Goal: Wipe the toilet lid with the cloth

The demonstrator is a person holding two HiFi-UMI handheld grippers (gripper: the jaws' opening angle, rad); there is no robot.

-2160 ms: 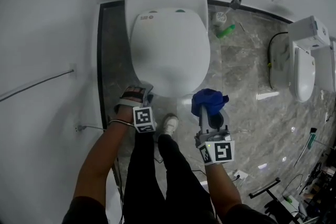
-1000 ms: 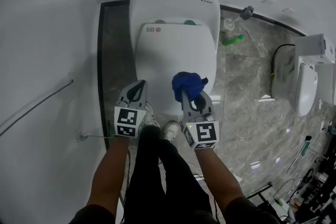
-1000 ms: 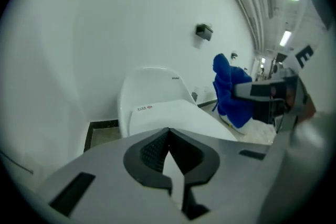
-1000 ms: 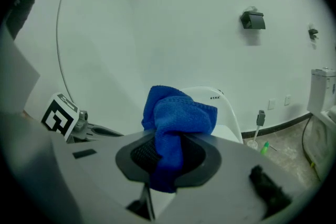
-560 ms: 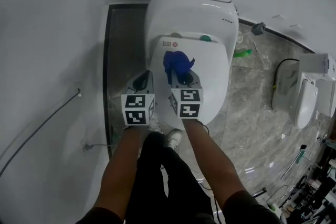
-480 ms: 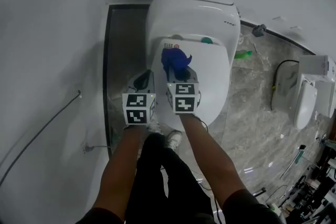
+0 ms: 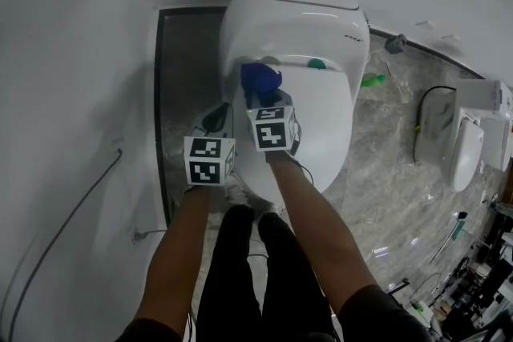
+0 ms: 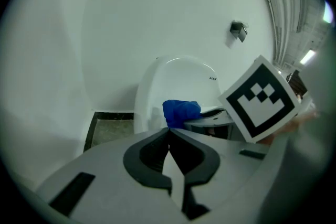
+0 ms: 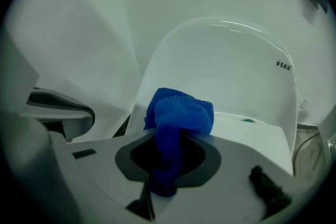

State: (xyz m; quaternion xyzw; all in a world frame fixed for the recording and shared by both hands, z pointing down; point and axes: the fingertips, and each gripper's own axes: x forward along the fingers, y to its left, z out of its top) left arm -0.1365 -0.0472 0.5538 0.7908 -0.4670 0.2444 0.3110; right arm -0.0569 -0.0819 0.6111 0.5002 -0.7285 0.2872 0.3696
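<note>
Two grippers out over the toilet (image 7: 295, 20) in the head view. The right gripper (image 7: 260, 95) is up at the back of the toilet lid (image 7: 317, 120), and the blue cloth (image 7: 258, 78) bunched at its tip sits on the lid's rear left corner, just by the hinge. The left gripper (image 7: 215, 118) hangs off the bowl's left side, over the dark floor strip (image 7: 178, 60), just beside its partner. A second toilet (image 7: 465, 144) stands well apart at the right edge, and a green object (image 7: 368, 80) lies on the marble floor near the bowl.

Over to the left gripper view: jaws pressed together, tips meeting, nothing between them. Beyond them there's the blue cloth, with the right gripper's marker cube (image 8: 260, 99) looming close on the right. A small fixture (image 8: 239, 30) sits high on the white wall.

Now the right gripper view: jaws clamped on the cloth, a strip of it running down between them and a rounded wad bulging out past the tips. That wad rests against the white lid, with the toilet's glossy back rising behind. The left gripper shows at the left edge.
</note>
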